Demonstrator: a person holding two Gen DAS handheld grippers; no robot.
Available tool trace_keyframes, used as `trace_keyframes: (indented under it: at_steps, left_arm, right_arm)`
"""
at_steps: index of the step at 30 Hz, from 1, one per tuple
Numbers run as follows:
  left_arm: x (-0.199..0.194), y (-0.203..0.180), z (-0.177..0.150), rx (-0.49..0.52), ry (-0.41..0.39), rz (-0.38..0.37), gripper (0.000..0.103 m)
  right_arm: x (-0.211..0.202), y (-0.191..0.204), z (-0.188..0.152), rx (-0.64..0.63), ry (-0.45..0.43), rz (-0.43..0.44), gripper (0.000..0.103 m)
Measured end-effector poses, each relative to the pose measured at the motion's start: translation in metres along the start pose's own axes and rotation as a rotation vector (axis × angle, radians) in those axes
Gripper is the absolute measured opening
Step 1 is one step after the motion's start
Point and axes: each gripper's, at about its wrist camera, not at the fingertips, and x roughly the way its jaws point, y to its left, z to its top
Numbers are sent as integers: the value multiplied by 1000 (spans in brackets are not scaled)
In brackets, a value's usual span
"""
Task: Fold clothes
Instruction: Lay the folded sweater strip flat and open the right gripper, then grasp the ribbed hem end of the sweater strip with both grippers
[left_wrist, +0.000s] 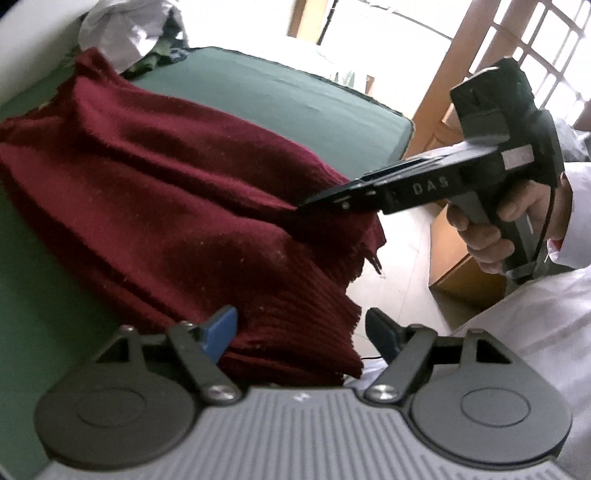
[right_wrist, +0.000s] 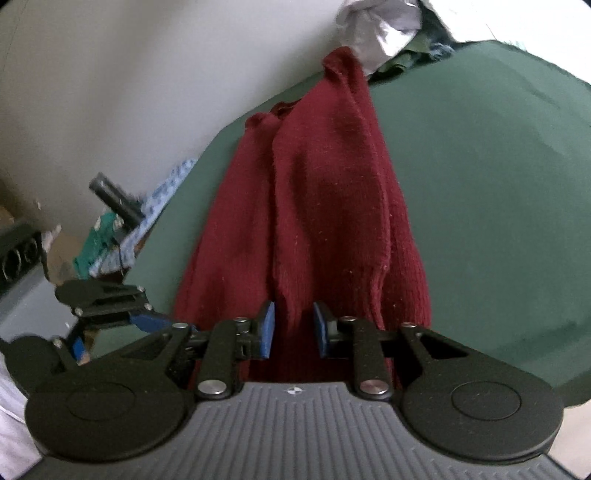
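Note:
A dark red knitted sweater (left_wrist: 177, 192) lies stretched over the green bed (left_wrist: 280, 99); it also shows in the right wrist view (right_wrist: 321, 206). My left gripper (left_wrist: 299, 332) is open, its blue pads either side of the sweater's ribbed hem. My right gripper (right_wrist: 293, 328) has its blue pads close on a fold of the sweater's near edge. In the left wrist view the right gripper (left_wrist: 306, 205) shows side-on, held by a hand, its tips pinching the cloth. In the right wrist view the left gripper (right_wrist: 110, 314) shows at lower left, beside the sweater's edge.
A heap of white and green clothes (left_wrist: 125, 33) lies at the bed's far end by the wall. A cardboard box (left_wrist: 461, 266) stands on the tiled floor beside the bed. Clutter and a blue patterned cloth (right_wrist: 147, 221) lie between bed and wall.

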Motion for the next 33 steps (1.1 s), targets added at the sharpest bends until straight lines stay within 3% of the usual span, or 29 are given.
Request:
trace_keyframes:
  at_steps: [4, 7, 11, 15, 17, 27, 33]
  left_arm:
    - [-10, 6, -6, -78, -10, 35, 78]
    - [-27, 5, -8, -150, -74, 52, 79]
    - [-36, 1, -15, -237, -100, 167, 85]
    - [-32, 0, -27, -338, -109, 257, 70]
    - [-26, -2, -31, -375, -112, 279, 70]
    - [-7, -12, -32, -562, -138, 272, 71]
    - [-7, -3, -34, -655, -183, 227, 70]
  right_arm:
    - [-6, 1, 5, -68, 44, 6, 25]
    - [-16, -3, 11, -109, 86, 27, 30]
    - [-29, -10, 19, -162, 135, 37, 41]
    - [-33, -26, 24, -157, 177, 53, 46]
    - [-32, -33, 26, -156, 199, 66, 47]
    - [-28, -59, 31, -175, 298, 153, 48]
    - [-19, -62, 32, -165, 319, 228, 47]
